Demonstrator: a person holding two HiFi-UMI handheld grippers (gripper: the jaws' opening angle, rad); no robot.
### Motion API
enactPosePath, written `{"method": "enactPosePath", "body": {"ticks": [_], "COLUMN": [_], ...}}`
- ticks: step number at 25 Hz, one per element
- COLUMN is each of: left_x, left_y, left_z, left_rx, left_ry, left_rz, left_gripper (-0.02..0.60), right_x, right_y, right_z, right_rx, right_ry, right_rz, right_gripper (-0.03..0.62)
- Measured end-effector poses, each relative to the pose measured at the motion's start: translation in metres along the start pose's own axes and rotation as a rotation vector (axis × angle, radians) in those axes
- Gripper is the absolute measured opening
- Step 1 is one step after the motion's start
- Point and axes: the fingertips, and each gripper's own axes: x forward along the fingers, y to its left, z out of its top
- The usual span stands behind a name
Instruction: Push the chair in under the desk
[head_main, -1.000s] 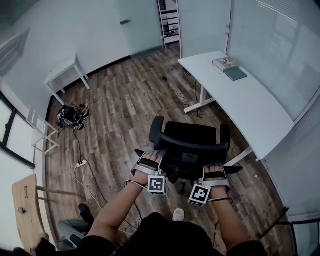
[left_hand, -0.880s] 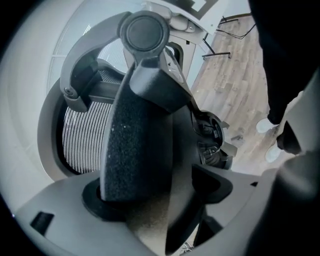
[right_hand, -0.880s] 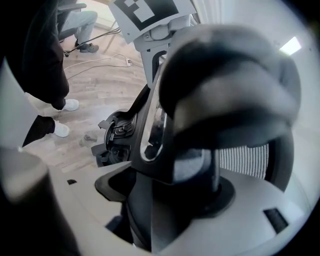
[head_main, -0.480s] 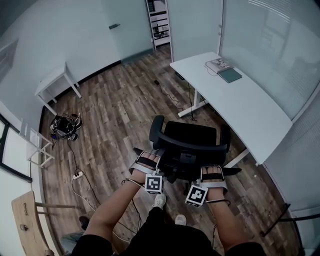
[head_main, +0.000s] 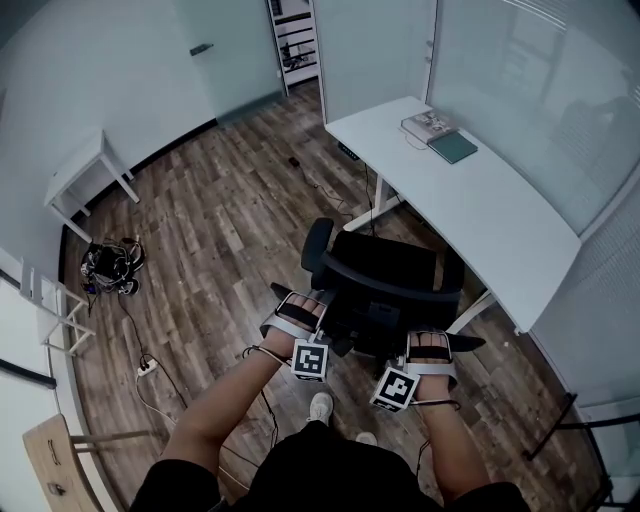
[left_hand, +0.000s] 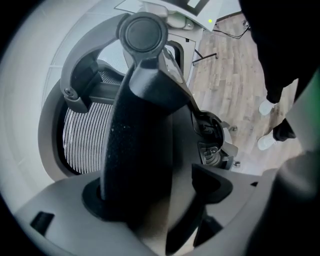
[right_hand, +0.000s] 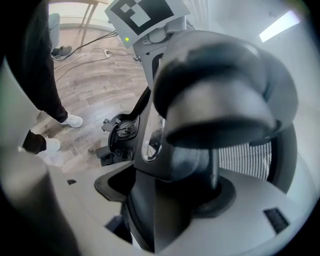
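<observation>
A black office chair (head_main: 386, 264) stands on the wood floor just left of the white desk (head_main: 480, 205), its seat facing away from me. My left gripper (head_main: 298, 303) is shut on the left side of the chair's backrest (left_hand: 141, 135). My right gripper (head_main: 431, 342) is shut on the backrest's right side (right_hand: 220, 102). In both gripper views the dark backrest frame fills the gap between the jaws, with grey mesh (left_hand: 84, 136) behind it. The chair's base is hidden under the seat in the head view.
A book and a green notebook (head_main: 441, 138) lie on the desk's far end. A small white table (head_main: 84, 168), a cable bundle (head_main: 106, 266) and a power strip (head_main: 146, 366) are on the left. A glass wall runs behind the desk. My shoe (head_main: 320, 405) is below the grippers.
The floor and its things have slid back and left in the head view: I have stepped forward with the chair, which has turned slightly. Both grips look the same.
</observation>
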Motion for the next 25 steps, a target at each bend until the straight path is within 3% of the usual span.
{"method": "enactPosePath", "body": {"ticks": [25], "left_x": [0.098], "left_y": [0.063], "left_z": [-0.046], "left_rx": [0.099], "left_ry": [-0.173], "left_rz": [0.007], "left_gripper": [0.4], "right_x": [0.083], "right_y": [-0.052], "right_z": [0.015], "right_rx": [0.13], "right_ry": [0.182], "right_rz": [0.009], "right_gripper": [0.359]}}
